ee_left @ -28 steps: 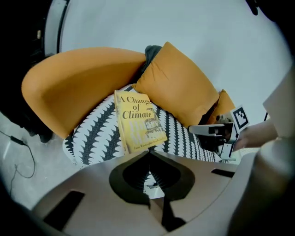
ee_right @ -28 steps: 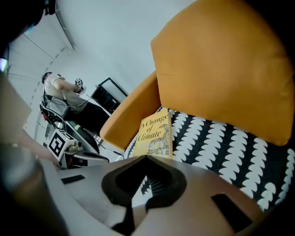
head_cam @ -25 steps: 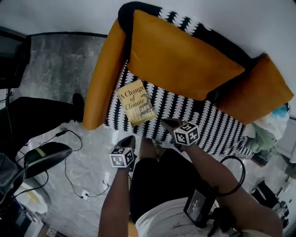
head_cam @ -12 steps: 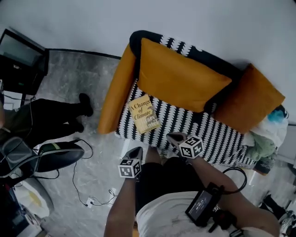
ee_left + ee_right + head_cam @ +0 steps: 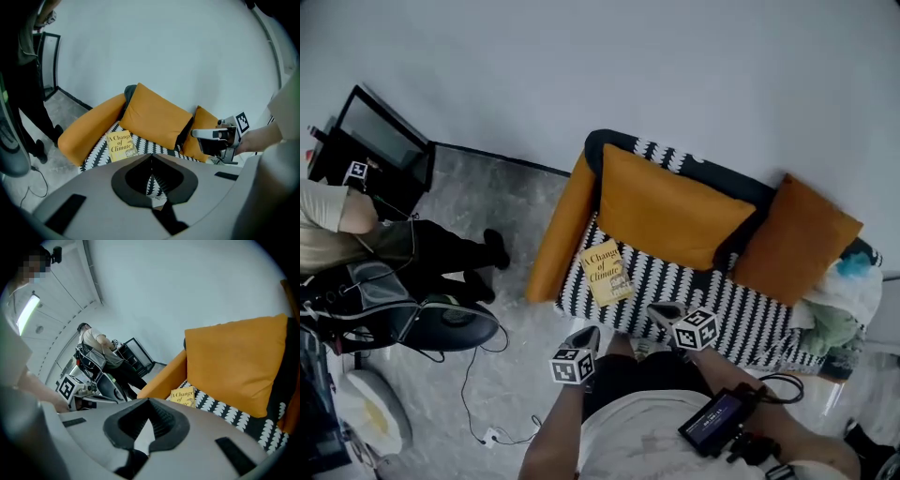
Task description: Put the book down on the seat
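- Head view: the yellow book (image 5: pixel 607 273) lies flat, cover up, on the patterned seat (image 5: pixel 712 295) at its left front corner, just beside the orange armrest (image 5: pixel 560 230). The rest of the seat's front edge is bare. A heap (image 5: pixel 832 321) at its right end is hard to make out. Open floor (image 5: pixel 511 328) lies left of the armrest.
- The left hand-held gripper (image 5: pixel 586 336) and the right hand-held gripper (image 5: pixel 660 312) hang before the seat's front edge, apart from the book.
- Left gripper view: the jaws are pressed together with nothing between them. The book (image 5: pixel 121 146) lies beyond, by the armrest (image 5: pixel 89 131).
- Right gripper view: the jaws meet, empty. The book's (image 5: pixel 183 396) lower edge is hidden behind the hand-held gripper's body.
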Motion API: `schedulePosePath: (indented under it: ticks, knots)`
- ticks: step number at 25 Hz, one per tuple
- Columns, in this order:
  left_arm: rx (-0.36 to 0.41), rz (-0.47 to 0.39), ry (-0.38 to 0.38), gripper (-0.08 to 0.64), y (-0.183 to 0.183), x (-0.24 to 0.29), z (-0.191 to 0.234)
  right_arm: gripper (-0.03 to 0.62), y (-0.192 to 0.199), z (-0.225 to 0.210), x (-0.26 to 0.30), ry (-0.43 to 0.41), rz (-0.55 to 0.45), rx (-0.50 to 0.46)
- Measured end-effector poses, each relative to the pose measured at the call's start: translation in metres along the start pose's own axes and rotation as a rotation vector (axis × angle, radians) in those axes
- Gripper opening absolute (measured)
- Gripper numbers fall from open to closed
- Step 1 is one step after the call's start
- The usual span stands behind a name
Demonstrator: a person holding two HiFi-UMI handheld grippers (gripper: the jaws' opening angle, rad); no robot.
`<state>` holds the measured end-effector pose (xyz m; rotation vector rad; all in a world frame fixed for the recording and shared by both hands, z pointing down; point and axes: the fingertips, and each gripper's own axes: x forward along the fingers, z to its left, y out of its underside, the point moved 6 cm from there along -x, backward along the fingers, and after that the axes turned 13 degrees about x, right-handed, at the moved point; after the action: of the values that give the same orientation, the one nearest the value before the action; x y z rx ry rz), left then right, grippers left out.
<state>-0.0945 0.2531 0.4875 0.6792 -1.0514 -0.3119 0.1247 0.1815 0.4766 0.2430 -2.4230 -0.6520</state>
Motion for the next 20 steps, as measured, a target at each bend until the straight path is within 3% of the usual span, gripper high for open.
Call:
schedulePosePath:
  ticks: [6, 15, 20]
  knots:
    - [0.056, -0.065, 0.005, 0.013, -0.036, -0.032, -0.007, 0.015, -0.031, 0.036, -0.017, -0.036, -0.063, -0.067]
    - [0.234, -0.142, 0.021, 0.012, -0.098, -0.085, -0.032, 0.015, -0.071, 0.105, -0.036, -0.123, -0.112, -0.299]
    - [0.255, -0.197, 0.018, 0.012, -0.114, -0.1, -0.04, 0.015, -0.082, 0.132, -0.047, -0.169, -0.141, -0.338]
